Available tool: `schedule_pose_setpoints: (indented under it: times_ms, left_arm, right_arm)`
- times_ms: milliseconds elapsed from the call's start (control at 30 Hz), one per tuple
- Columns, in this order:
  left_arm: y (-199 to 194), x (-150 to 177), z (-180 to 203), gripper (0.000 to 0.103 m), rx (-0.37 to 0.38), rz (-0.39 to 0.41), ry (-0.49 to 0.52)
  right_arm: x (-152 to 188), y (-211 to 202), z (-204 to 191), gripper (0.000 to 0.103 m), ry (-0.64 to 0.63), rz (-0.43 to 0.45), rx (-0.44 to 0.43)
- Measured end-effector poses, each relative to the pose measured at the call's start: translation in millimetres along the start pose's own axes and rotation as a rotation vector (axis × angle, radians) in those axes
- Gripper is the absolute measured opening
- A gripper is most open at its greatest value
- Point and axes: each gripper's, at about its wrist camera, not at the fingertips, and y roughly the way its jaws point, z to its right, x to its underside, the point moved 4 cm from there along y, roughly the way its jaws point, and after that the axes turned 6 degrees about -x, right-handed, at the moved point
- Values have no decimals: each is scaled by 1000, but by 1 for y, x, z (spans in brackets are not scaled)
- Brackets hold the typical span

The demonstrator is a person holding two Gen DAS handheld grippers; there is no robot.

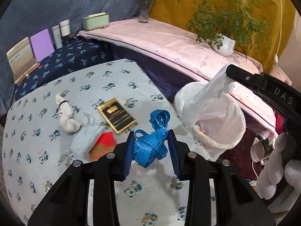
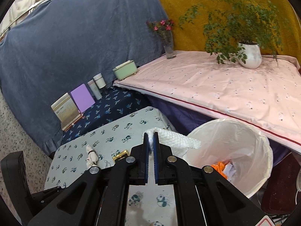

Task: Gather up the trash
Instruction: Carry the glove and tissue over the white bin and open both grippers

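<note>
The tangled measuring tape is bright blue with dark numbers. The tissue is white with a small woven texture. The bin liner is milky white, and orange and white scraps lie inside it. The table cloth is pale grey with little pandas. The booklet is black with a gold border. The shelf cover is light pink.

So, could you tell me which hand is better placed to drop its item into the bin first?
Right, probably. The right gripper pinches the white tissue beside the bin's rim; the left gripper, clamping the blue tape measure, looks further off.
</note>
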Motion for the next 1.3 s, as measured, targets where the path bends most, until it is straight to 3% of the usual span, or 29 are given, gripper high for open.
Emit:
schedule_pose_setpoints:
  times_ms: [600,1300]
  left_arm:
    - [22,-16,103,34,76,-14,157]
    - [48,-25,152,35,122,-44,235]
  right_arm:
    - [-2,-45,95,4,122,54,123]
    - [5,-42,137,5,189,35,167]
